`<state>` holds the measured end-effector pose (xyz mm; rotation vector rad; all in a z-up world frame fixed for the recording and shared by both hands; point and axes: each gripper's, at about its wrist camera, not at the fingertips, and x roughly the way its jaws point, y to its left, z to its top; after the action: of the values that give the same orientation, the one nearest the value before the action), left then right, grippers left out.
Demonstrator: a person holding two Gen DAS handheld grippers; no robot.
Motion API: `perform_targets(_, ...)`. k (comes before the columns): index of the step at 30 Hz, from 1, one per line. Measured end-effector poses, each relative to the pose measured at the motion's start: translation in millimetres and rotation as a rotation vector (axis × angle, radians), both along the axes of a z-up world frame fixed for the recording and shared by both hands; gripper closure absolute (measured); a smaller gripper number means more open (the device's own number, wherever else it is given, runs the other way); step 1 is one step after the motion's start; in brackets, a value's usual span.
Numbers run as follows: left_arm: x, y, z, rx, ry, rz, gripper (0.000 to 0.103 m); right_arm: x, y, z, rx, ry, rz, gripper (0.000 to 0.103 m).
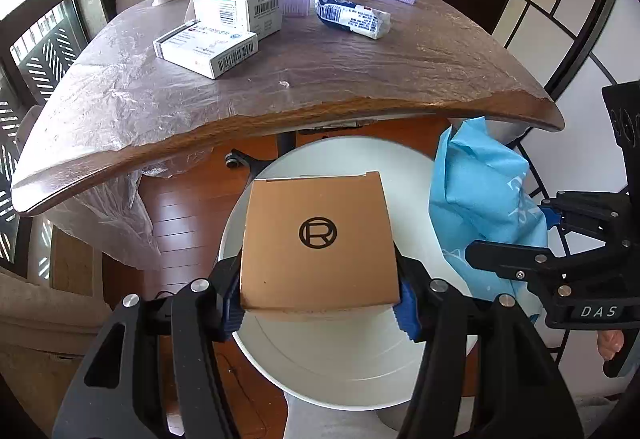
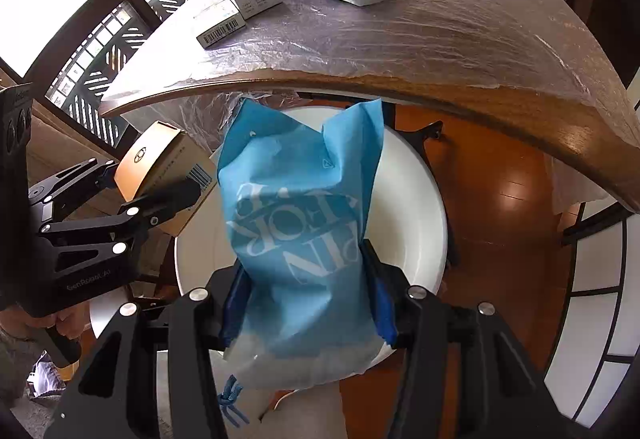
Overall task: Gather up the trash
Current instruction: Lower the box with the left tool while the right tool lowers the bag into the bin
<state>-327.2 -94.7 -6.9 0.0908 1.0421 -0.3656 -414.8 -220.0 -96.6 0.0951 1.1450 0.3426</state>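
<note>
Left wrist view: left gripper clamped on brown box; right gripper on blue bag.

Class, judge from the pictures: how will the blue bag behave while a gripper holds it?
The blue bag, pinched by the right gripper, looks soft and creased, so probably floppy. Its top stands unsupported, suggesting it is light. The thin fabric may slip or sag if squeezed loosely.

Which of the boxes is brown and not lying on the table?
The brown cardboard box with the circled R, clamped in the left gripper; the others are white.
</note>
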Motion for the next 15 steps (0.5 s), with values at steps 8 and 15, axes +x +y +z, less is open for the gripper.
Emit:
perform_targets(8,1,-1,-14,0.017,0.028,-0.005,0.044,5,4,-15,-0.011,0.028,0.007,0.052)
perform_targets(15,3,-2,-26,0.041,0.047,-0.015,0.044,9,7,-29,-0.032,0.054,0.010,0.052)
